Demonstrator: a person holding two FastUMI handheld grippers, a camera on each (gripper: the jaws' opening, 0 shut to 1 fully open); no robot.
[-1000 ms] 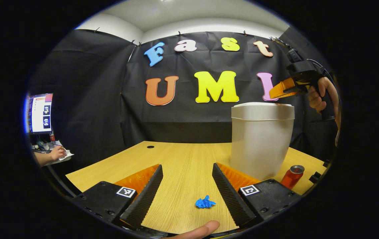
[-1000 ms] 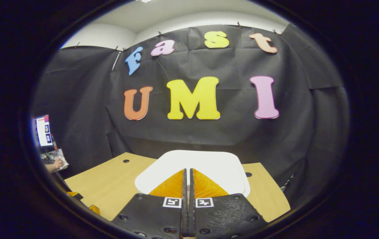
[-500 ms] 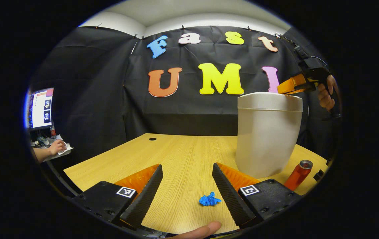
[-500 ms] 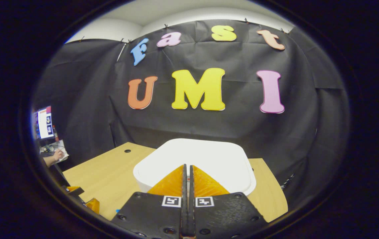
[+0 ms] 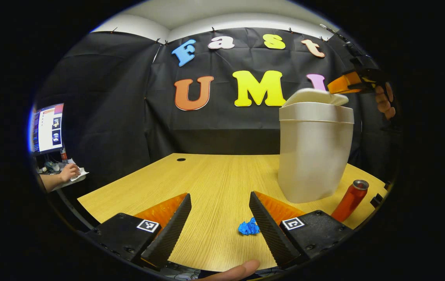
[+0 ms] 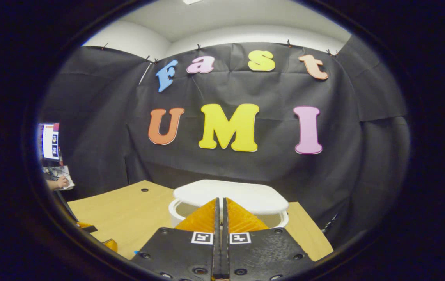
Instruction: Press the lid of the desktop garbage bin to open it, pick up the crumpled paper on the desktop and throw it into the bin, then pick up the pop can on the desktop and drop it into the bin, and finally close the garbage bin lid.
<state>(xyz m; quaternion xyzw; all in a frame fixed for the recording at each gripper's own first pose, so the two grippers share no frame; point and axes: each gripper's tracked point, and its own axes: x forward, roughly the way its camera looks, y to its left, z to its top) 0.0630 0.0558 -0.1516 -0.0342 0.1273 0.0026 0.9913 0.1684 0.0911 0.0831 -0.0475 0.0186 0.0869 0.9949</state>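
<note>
Two grippers: left gripper (image 5: 219, 218) low over the near edge of the worktop (image 5: 206, 183), right gripper (image 6: 220, 212) up at the bin's top.
Left fingers: spread wide apart, nothing between them; a fingertip of the holding hand (image 5: 242, 269) shows at the bottom of the left gripper view.
Right fingers: pressed together with nothing held, tips at the near edge of the lid (image 6: 230, 195). Seen from the left gripper view, the right gripper (image 5: 341, 84) sits at the raised side of the lid (image 5: 316, 96); contact cannot be told. The hand (image 5: 384, 102) holding it shows at that view's right edge.
Garbage bin: white bin (image 5: 315, 152) upright on the right half of the worktop, towards the far edge.
Lid state: popped up and tilted, with a gap over the rim (image 6: 177, 208) on the near side in the right gripper view.
Crumpled paper: small blue wad (image 5: 249, 227) lying on the worktop near the near edge, just beside the inner face of the left gripper's right-hand finger (image 5: 269, 230); cannot tell if touching.
Pop can: red can (image 5: 350, 200) with silver top, near the right edge of the worktop, just right of the bin base, appearing tilted in the fisheye.
Worktop: light wood grain, cable hole (image 5: 181, 159) near the far-left corner.
Background: monitor (image 5: 46, 128) past the left edge, another person's hand (image 5: 68, 171) on a desk below it.
</note>
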